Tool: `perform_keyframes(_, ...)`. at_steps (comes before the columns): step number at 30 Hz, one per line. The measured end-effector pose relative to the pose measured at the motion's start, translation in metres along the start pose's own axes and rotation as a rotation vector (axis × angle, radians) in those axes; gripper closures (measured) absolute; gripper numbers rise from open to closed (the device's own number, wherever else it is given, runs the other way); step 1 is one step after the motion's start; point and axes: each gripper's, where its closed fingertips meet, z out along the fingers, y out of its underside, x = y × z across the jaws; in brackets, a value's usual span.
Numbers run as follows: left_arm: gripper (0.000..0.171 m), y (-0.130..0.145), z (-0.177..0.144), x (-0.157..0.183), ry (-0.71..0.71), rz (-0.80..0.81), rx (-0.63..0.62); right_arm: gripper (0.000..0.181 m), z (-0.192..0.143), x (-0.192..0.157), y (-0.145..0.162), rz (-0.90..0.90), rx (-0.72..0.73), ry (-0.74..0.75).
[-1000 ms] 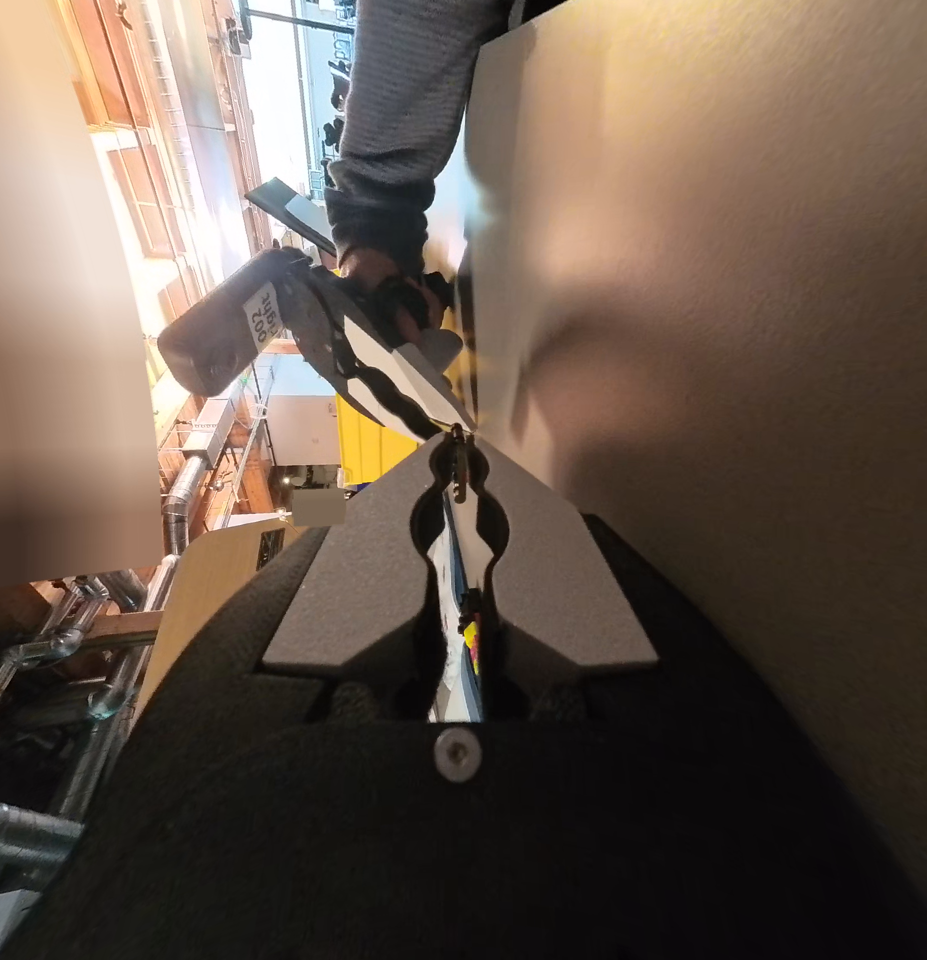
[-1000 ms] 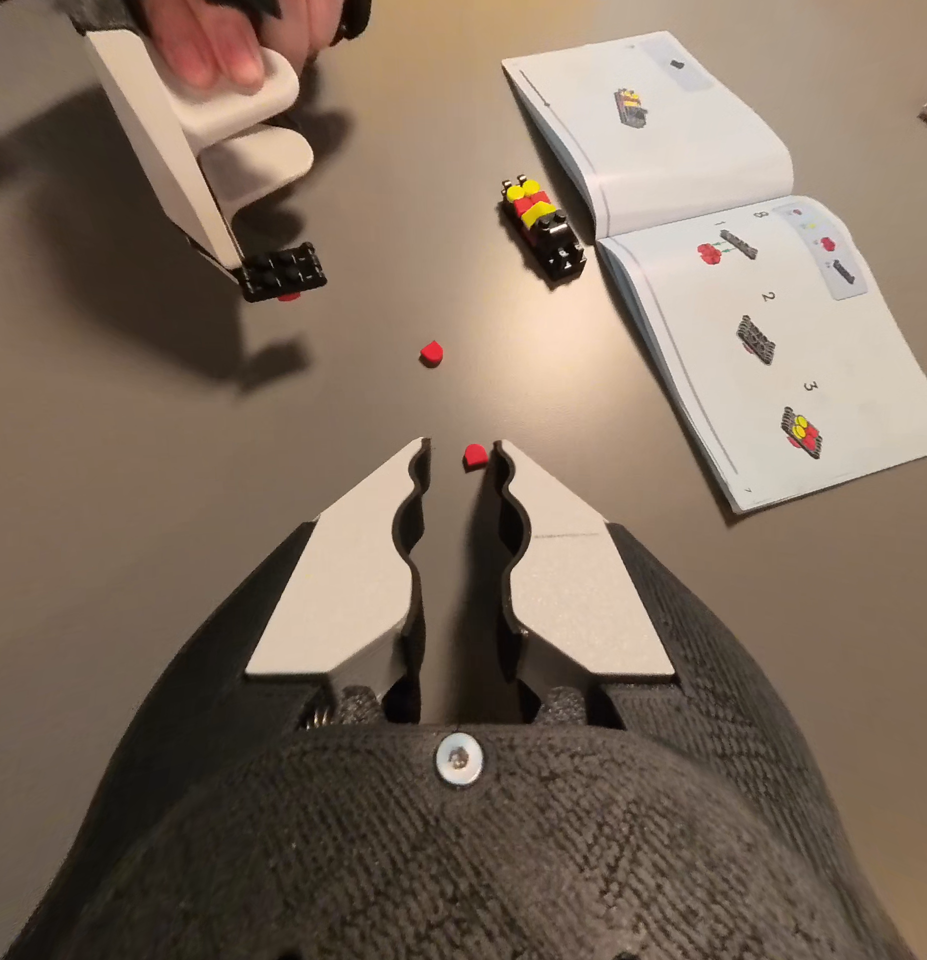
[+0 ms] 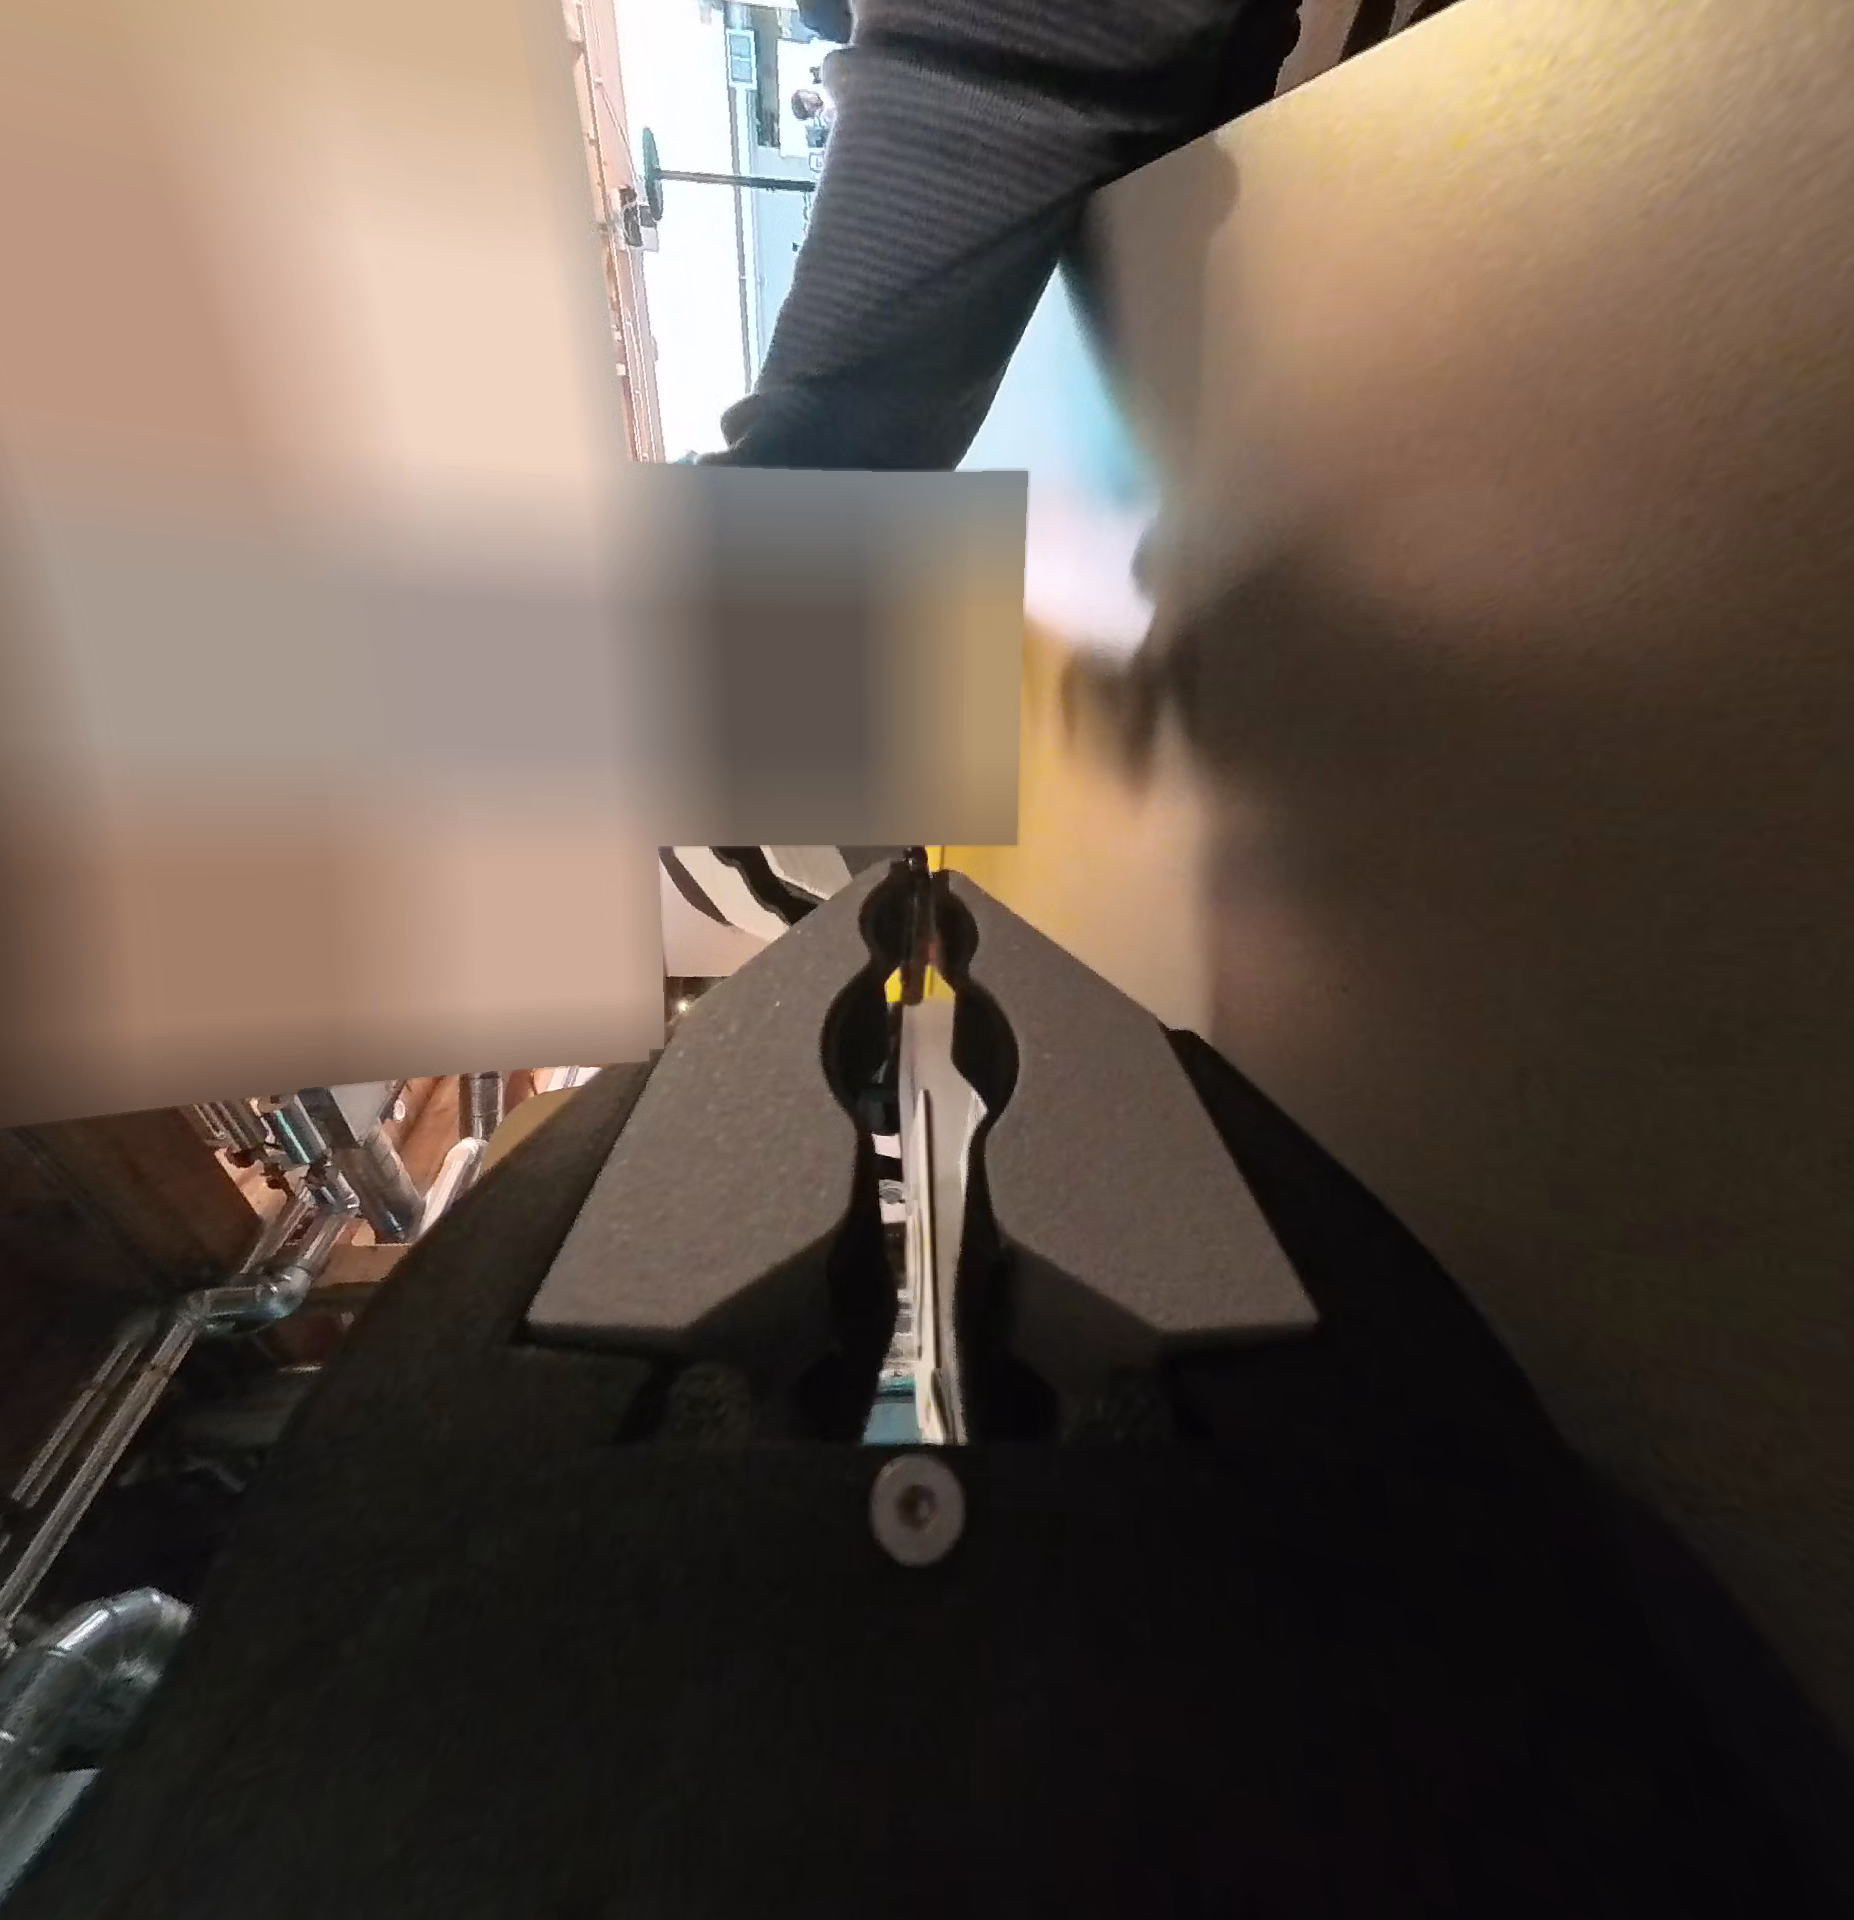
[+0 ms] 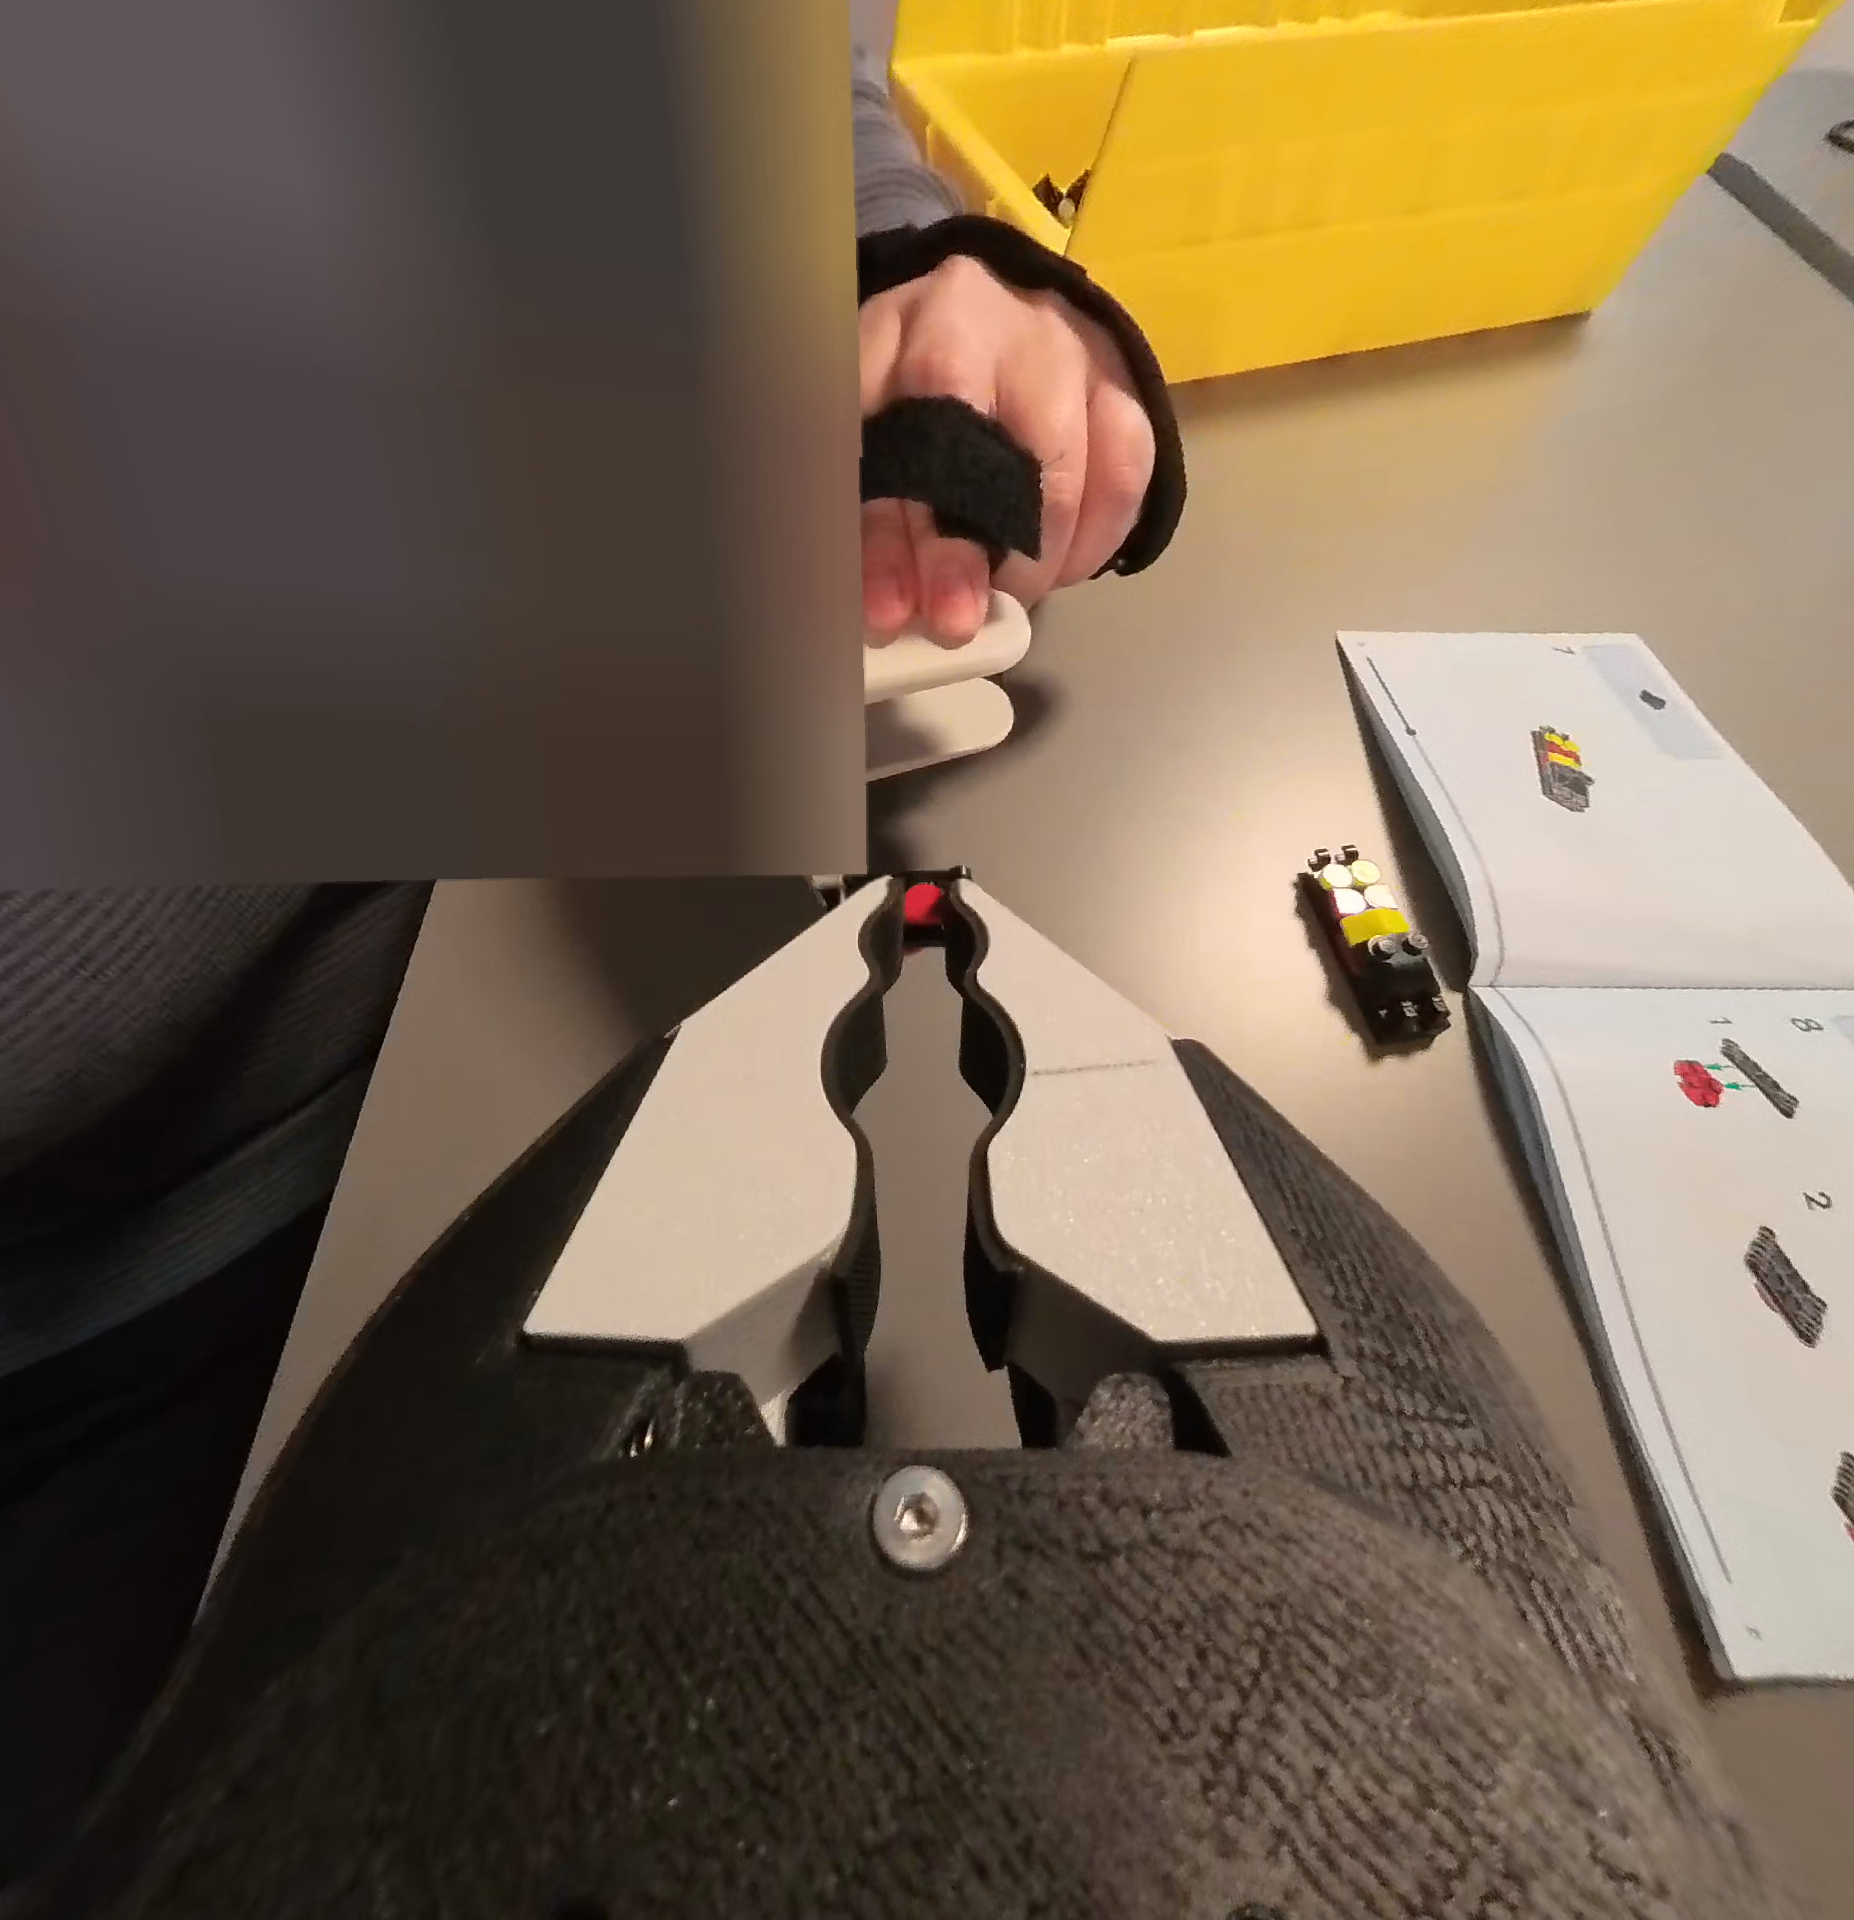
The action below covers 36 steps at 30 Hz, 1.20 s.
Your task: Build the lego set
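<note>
The right claw [image 4: 925,902] stood narrowed, its two grey fingertips [image 4: 980,920] pinching a small red piece [image 4: 923,902] between them above the dark desk [image 4: 1266,540]. Just beyond the red piece a thin black edge showed, but a blurred patch hid most of it. To the right of the red piece, well apart from it, a partly built black model [image 4: 1370,954] with yellow and pale round studs lay flat on the desk, just beside the open instruction booklet [image 4: 1629,852]. Beyond the red piece a hand [image 4: 996,416], strapped with a black band, gripped the pale handle of the other tool. Farthest back stood a yellow bin [image 4: 1370,197].

In the left wrist view, rolled sideways, the left claw [image 3: 921,883] was closed almost fully on a thin black plate [image 3: 915,935] seen edge-on at its tips. A dark knitted sleeve [image 3: 964,229] reached in beyond it.
</note>
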Motion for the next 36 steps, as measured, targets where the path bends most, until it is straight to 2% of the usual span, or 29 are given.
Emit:
perform_keyframes(15,0.169,0.0,0.001,0.001,0.003,0.005,0.006,0.174,0.0,-0.003,0.0,-0.035,-0.004,0.005)
perform_keyframes(21,0.169,0.001,0.001,0.0,-0.003,0.004,0.004,0.161,-0.007,0.0,-0.005,-0.063,0.042,0.055)
perform_keyframes(23,0.169,0.002,0.001,-0.001,-0.011,0.003,0.001,0.149,-0.013,0.007,-0.006,-0.108,0.067,0.139)
perform_keyframes(25,0.169,0.003,0.001,-0.002,-0.019,0.002,-0.004,0.144,-0.022,0.017,-0.004,-0.206,0.082,0.285)
perform_keyframes(29,0.168,0.008,0.001,-0.005,-0.035,0.0,-0.027,0.138,-0.026,0.028,0.006,-0.553,-0.021,0.633)
perform_keyframes(32,0.168,0.013,0.002,-0.007,-0.047,-0.001,-0.052,0.138,-0.018,0.018,0.008,-0.779,-0.086,0.73)
perform_keyframes(36,0.169,0.013,0.002,-0.006,-0.045,-0.002,-0.052,0.146,-0.014,0.014,0.0,-0.927,-0.087,0.814)
